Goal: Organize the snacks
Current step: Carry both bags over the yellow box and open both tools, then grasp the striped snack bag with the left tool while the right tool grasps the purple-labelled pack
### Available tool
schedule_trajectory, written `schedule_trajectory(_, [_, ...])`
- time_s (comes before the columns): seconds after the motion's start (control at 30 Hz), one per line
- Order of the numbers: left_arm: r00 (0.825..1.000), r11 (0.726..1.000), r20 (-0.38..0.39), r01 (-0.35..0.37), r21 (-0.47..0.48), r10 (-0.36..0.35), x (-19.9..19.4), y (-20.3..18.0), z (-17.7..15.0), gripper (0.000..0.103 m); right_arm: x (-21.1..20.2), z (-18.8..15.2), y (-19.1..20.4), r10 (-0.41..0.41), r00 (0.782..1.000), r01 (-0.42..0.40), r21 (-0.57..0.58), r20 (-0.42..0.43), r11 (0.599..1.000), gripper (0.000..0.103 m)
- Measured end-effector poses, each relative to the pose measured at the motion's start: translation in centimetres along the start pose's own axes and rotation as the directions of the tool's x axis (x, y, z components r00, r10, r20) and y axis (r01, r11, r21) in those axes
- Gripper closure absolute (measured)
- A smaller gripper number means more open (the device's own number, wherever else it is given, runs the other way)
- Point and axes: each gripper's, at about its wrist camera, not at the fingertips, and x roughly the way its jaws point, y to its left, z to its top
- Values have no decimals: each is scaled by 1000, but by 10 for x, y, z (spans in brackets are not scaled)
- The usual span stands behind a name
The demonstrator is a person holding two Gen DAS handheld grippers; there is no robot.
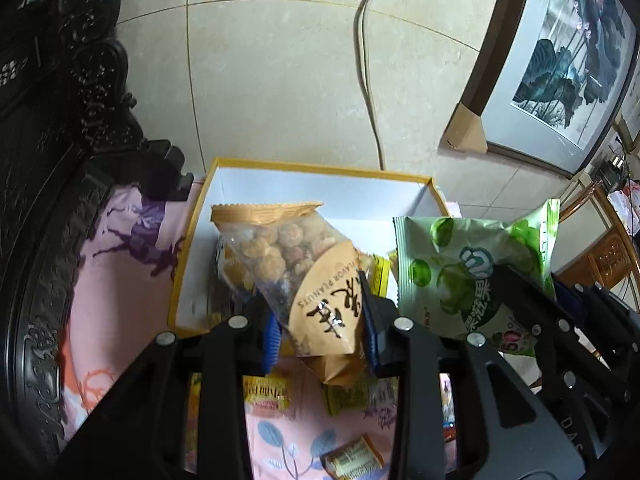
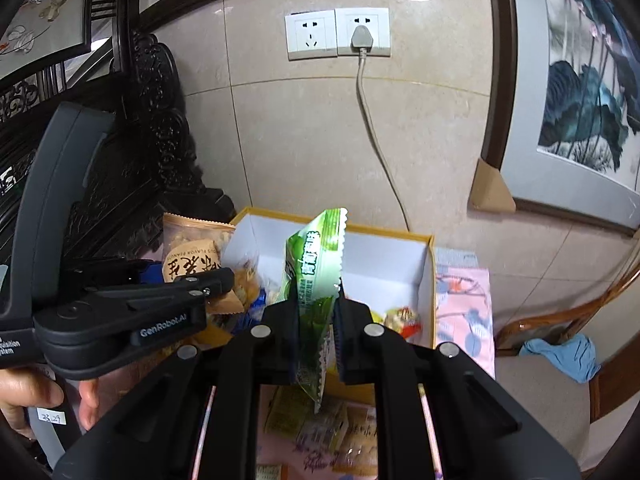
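We've got both grippers busy over the yellow-rimmed box [image 1: 424,196]. Our left hand-held gripper [image 1: 320,320] is clamped on a bag of flavor peanuts [image 1: 296,264], pinching it at the tan lower end so the clear part full of coated nuts sticks up over the box's white inside. Our right hand-held gripper [image 2: 316,332] is squeezed shut on a green snack packet [image 2: 316,276], held edge-on and upright, its zigzag seal pointing up, right over the near wall of the box.

From the right wrist view the left hand-held gripper sits just to the left, peanut bag beside the box's left corner. A few small wrapped snacks [image 2: 404,318] already lie in the box bottom near its right wall. More little yellow packets [image 1: 268,394] are scattered on the pink floral cloth [image 1: 120,272] in front of the box.

Behind it all there's a tiled wall with a double outlet [image 2: 338,34], a grey plug and cord running down, and a framed lotus painting [image 2: 580,92] leaning on the right.
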Motion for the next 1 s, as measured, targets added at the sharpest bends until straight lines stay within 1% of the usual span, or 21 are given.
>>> schedule_trajectory(0.07, [1000, 1000, 3, 5, -5, -5, 7, 2, 10, 69, 8, 7, -2, -3, 1000, 3, 0, 1, 1000, 89])
schedule_trajectory(0.1, [1000, 1000, -2, 17, -4, -17, 13, 2, 18, 66, 12, 13, -3, -8, 1000, 8, 3, -1, 1000, 87])
schedule_trajectory(0.13, [1000, 1000, -14, 20, -5, -20, 20, 4, 25, 60, 21, 19, -6, -21, 1000, 21, 11, -18, 1000, 83])
schedule_trajectory(0.17, [1000, 1000, -24, 12, -9, -12, 25, 5, 31, 28, 29, 24, -7, -31, 998, 32, 15, -47, 999, 76])
schedule_trajectory(0.2, [998, 998, -17, -54, -24, 54, 29, 9, 38, 12, 37, 27, -10, -44, 996, 46, 23, -79, 999, 60])
schedule_trajectory(0.23, [995, 994, 3, -102, -45, 102, 29, 15, 42, 7, 43, 30, -15, -72, 993, 76, 39, -98, 996, 42])
schedule_trajectory(0.27, [995, 994, 12, -94, -57, 95, 28, 19, 44, 7, 47, 32, -23, -86, 991, 92, 61, -101, 994, 41])
schedule_trajectory(0.3, [997, 994, 14, -74, -78, 75, 26, 25, 44, 7, 47, 31, -26, -77, 992, 84, 63, -100, 995, 41])
schedule_trajectory(0.4, [996, 991, 1, -92, -96, 92, 23, 37, 32, 7, 45, 19, -33, -53, 991, 57, 26, -126, 998, 38])
schedule_trajectory(0.47, [997, 993, -27, -75, -92, 73, 22, 40, 14, 7, 40, 1, -38, -20, 987, 22, 10, -160, 1000, 34])
schedule_trajectory(0.53, [997, 998, -68, -38, -51, 34, 22, 34, -18, 7, 34, -18, -45, 6, 981, -5, 8, -192, 1000, 32])
schedule_trajectory(0.57, [997, 999, -79, -24, -27, 22, 23, 31, -31, 7, 30, -38, -52, 18, 973, -17, 5, -229, 1000, 32])
schedule_trajectory(0.6, [995, 1000, -99, -10, 11, 11, 24, 25, -54, 7, 27, -54, -58, 24, 966, -25, 2, -259, 1000, 32])
schedule_trajectory(0.67, [988, 998, -153, 38, 58, -29, 29, 14, -97, 7, 19, -95, -70, 43, 940, -46, 0, -339, 999, 32])
schedule_trajectory(0.7, [982, 995, -180, 63, 72, -49, 31, 9, -115, 7, 15, -111, -75, 59, 928, -59, 11, -368, 998, 32])
schedule_trajectory(0.73, [975, 993, -213, 82, 84, -62, 34, 4, -137, 7, 6, -134, -83, 88, 910, -78, 41, -406, 996, 32])
schedule_trajectory(0.77, [968, 991, -241, 99, 94, -74, 36, -1, -156, 7, -1, -150, -87, 103, 899, -83, 66, -425, 994, 32])
schedule_trajectory(0.8, [962, 990, -261, 106, 97, -78, 37, -3, -169, 7, -6, -159, -91, 105, 896, -79, 78, -431, 994, 32])
schedule_trajectory(0.83, [955, 989, -285, 109, 96, -78, 39, -5, -183, 7, -13, -169, -93, 93, 899, -63, 85, -428, 994, 32])
schedule_trajectory(0.93, [938, 990, -341, 104, 99, -65, 44, -7, -209, 7, -24, -187, -105, 7, 923, 32, 94, -386, 995, 32])
schedule_trajectory(1.0, [932, 989, -359, 98, 110, -52, 46, -8, -216, 7, -20, -192, -112, 6, 927, 42, 119, -376, 992, 32])
